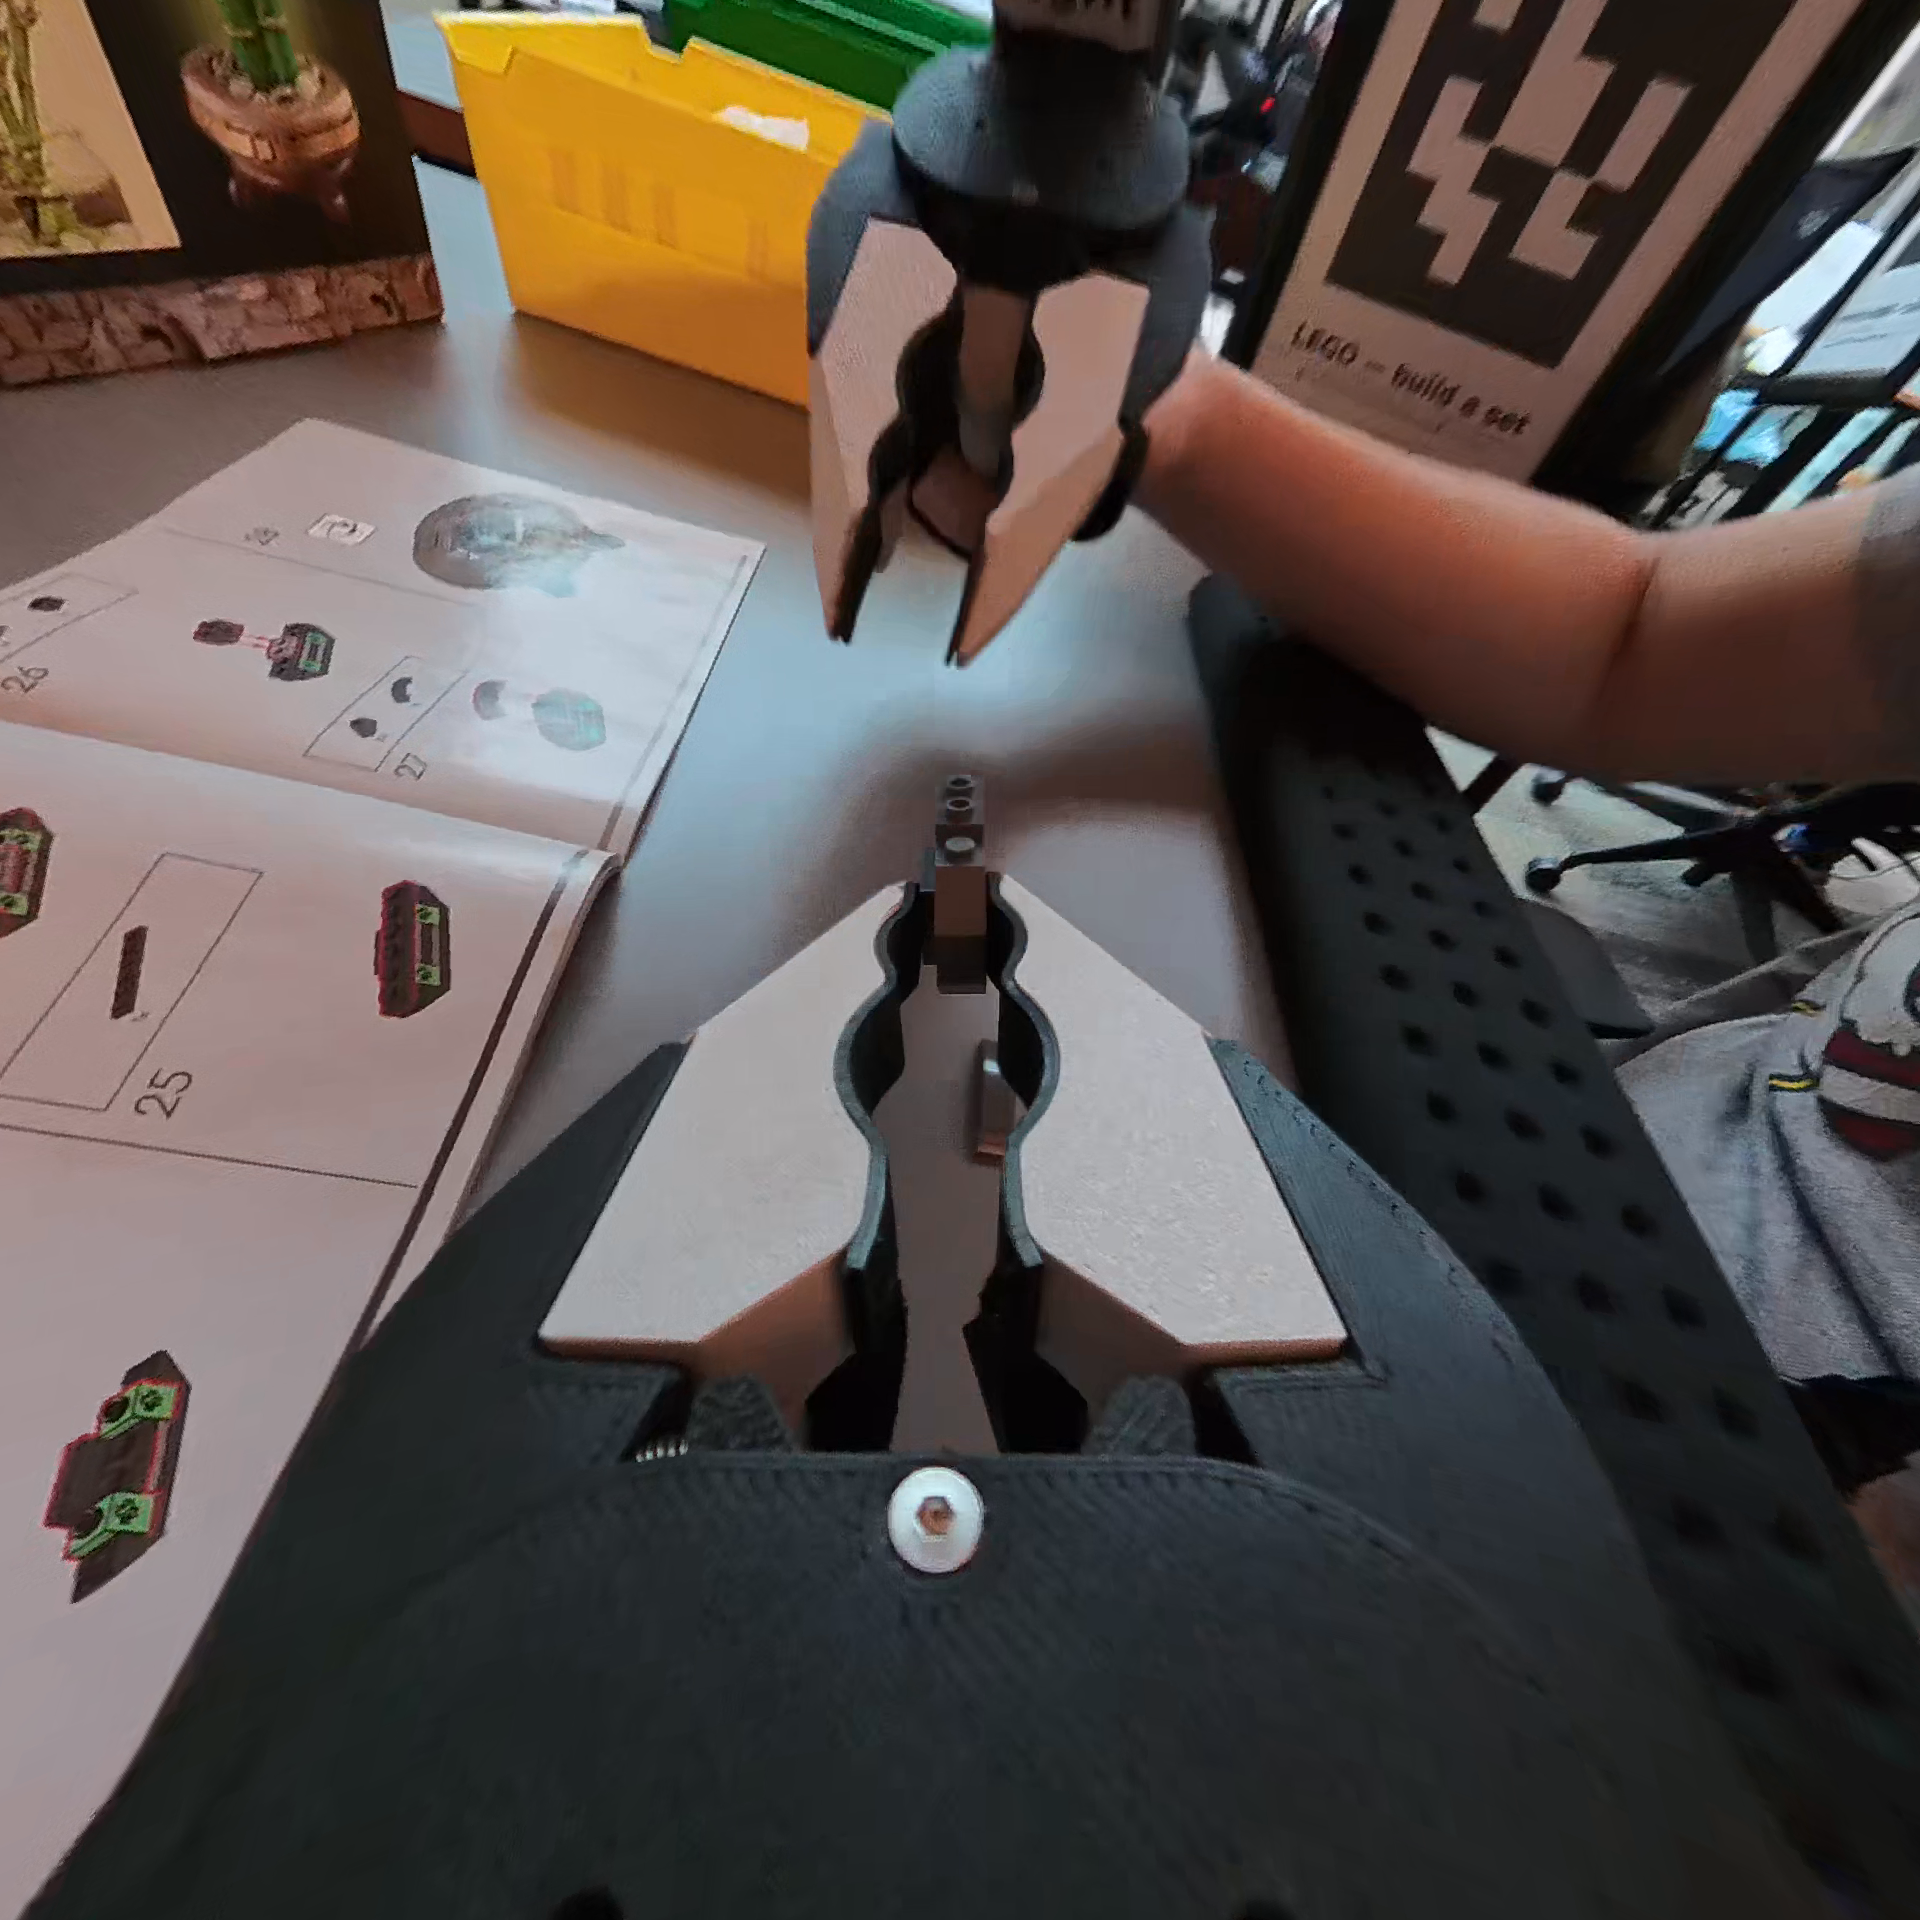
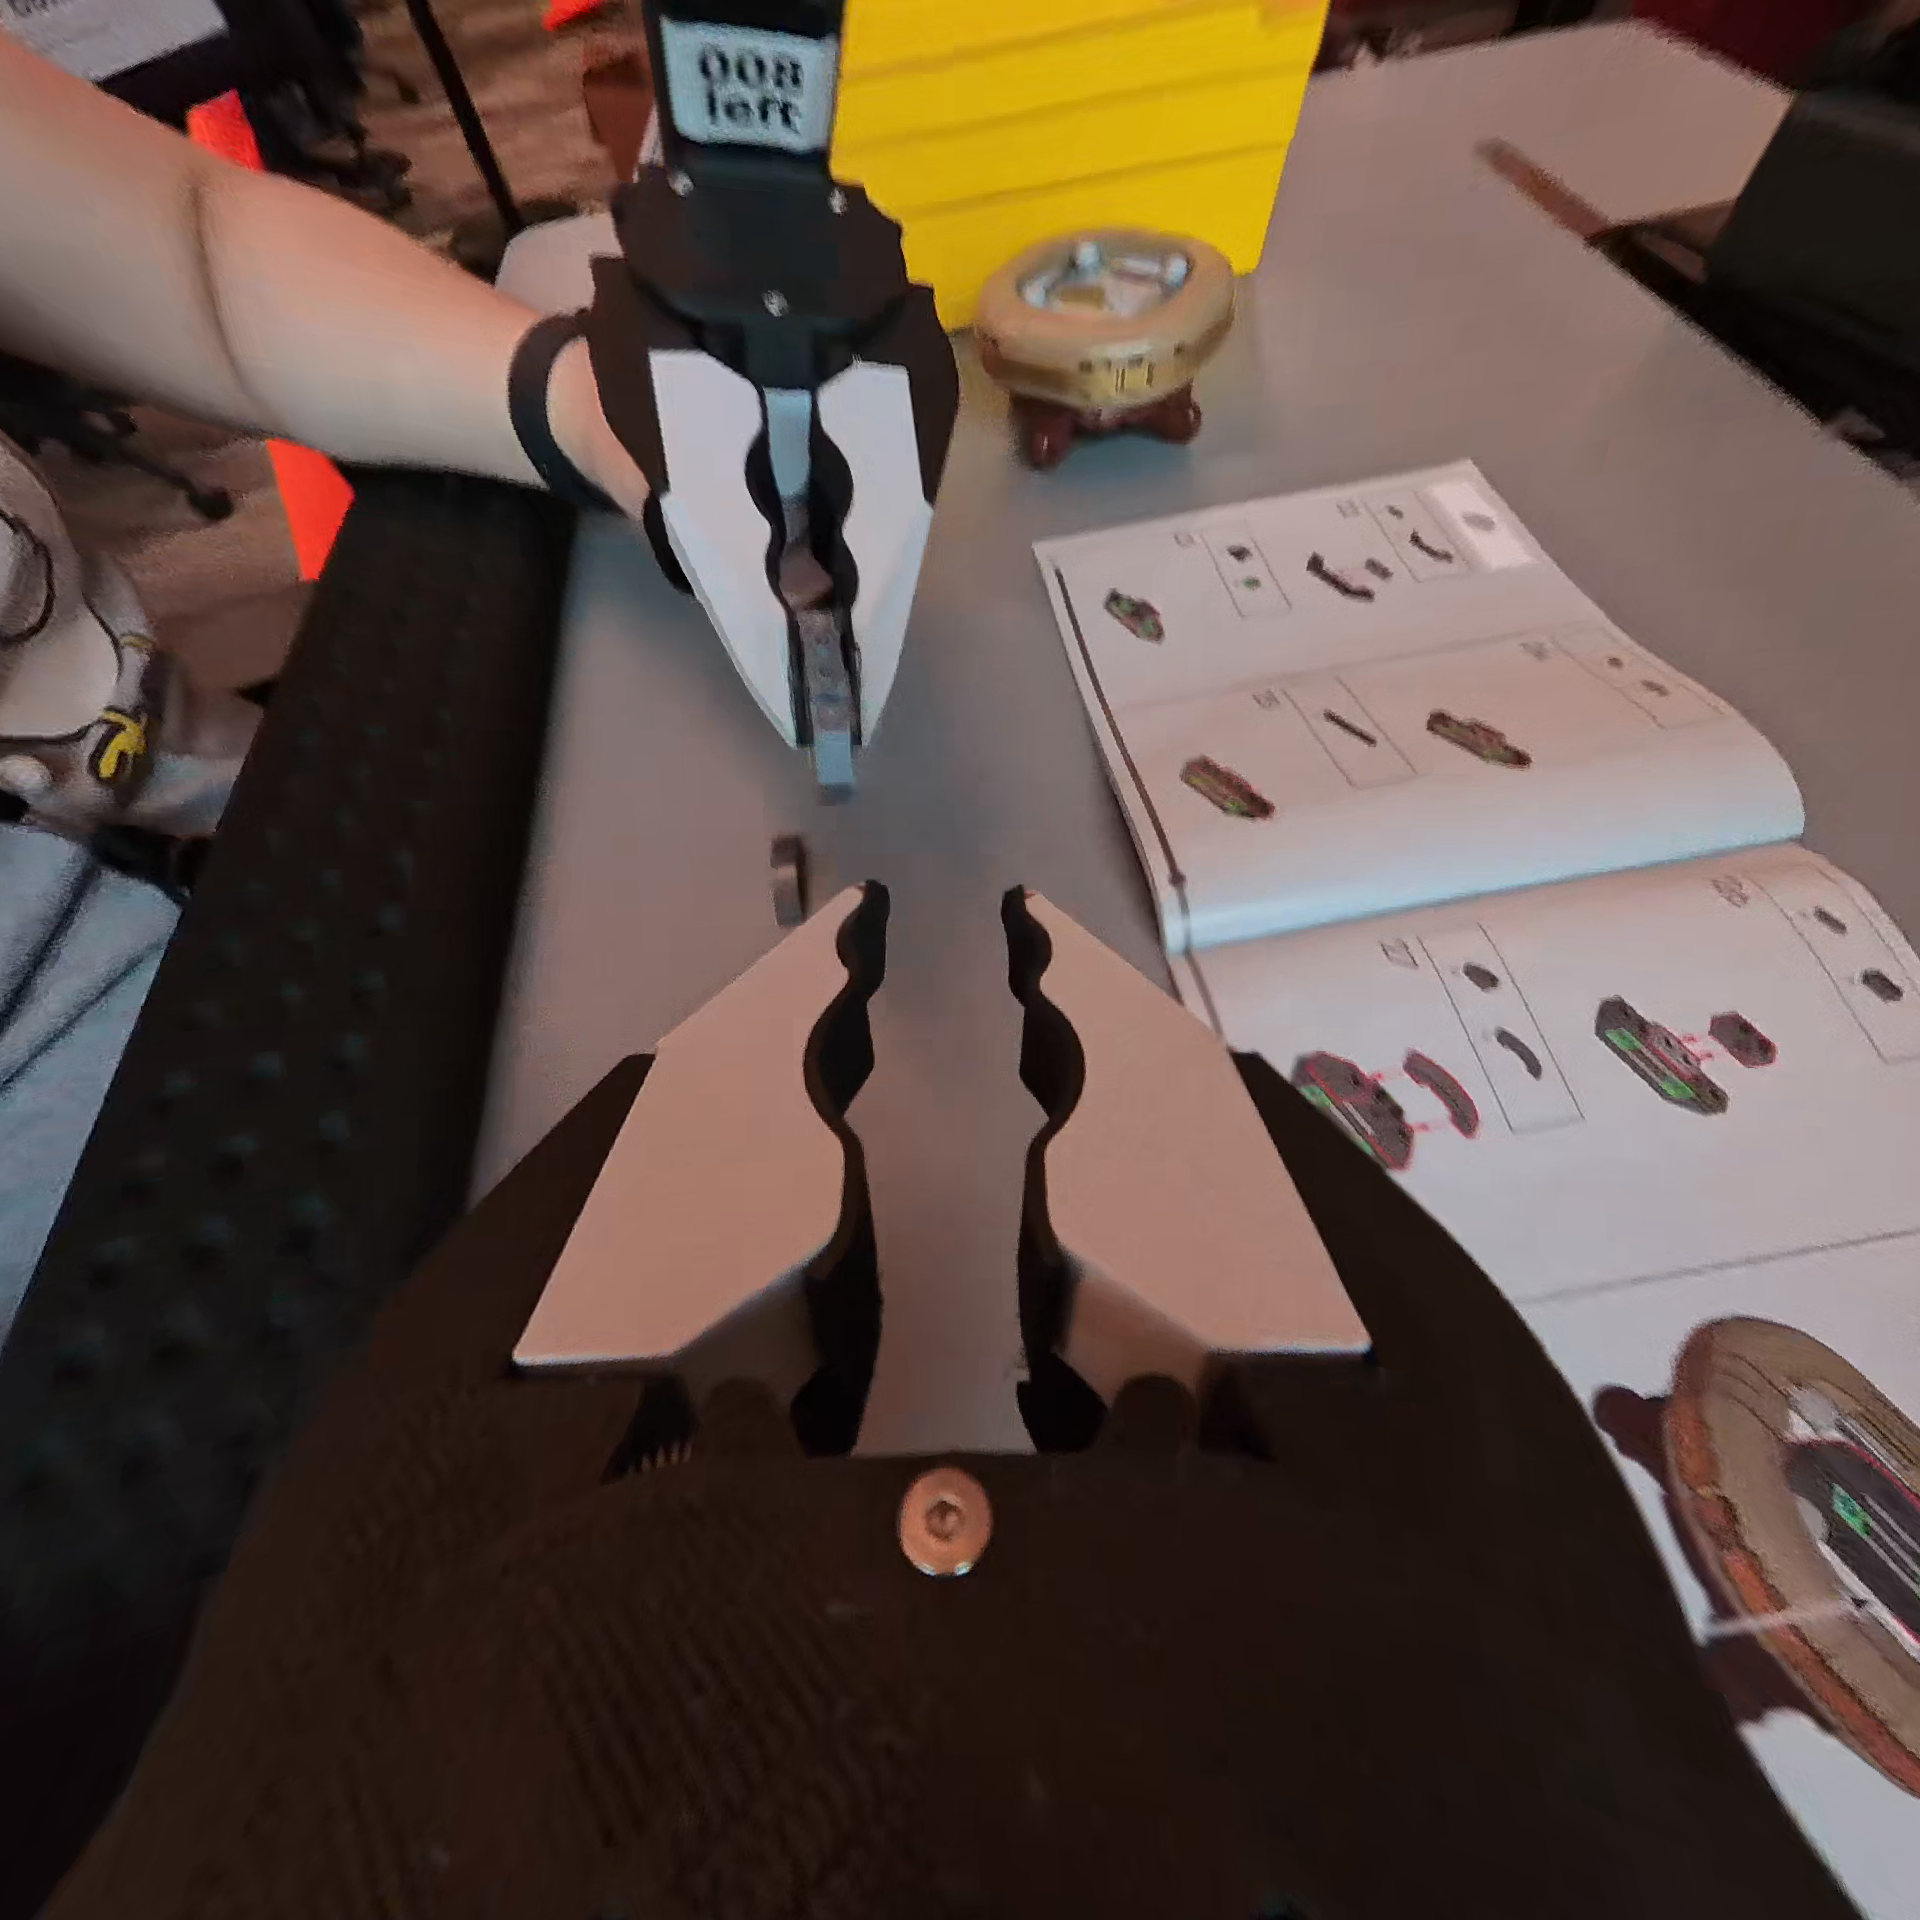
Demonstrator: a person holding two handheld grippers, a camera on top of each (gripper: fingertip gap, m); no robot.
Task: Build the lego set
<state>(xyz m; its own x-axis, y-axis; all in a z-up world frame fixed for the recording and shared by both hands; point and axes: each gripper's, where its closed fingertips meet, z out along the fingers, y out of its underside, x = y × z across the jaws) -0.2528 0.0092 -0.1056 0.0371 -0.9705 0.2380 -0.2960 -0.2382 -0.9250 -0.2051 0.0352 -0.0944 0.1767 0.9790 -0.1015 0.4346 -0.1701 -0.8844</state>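
My left gripper [image 1: 954,894] is shut on a dark, narrow lego piece [image 1: 958,862] with studs, which sticks out past the fingertips above the grey table [image 1: 810,727]. The same gripper [image 2: 826,732] and piece [image 2: 831,717] show in the right wrist view, tips pointing at the table. My right gripper [image 2: 940,899] is open and empty, facing the left one; it also shows in the left wrist view [image 1: 899,644]. A small dark lego piece [image 2: 790,881] lies on the table just left of my right fingertips; it shows between my left fingers too [image 1: 992,1101].
An open instruction booklet [image 2: 1455,748] lies beside the grippers [image 1: 312,831]. A round tan lego pot base [image 2: 1107,332] stands by a yellow bin [image 2: 1070,125]. The set's box [image 1: 197,156] stands at the back. A black perforated chair back [image 1: 1507,1039] runs along the table edge. My hands' fingertips stand some 6 cm from each other.
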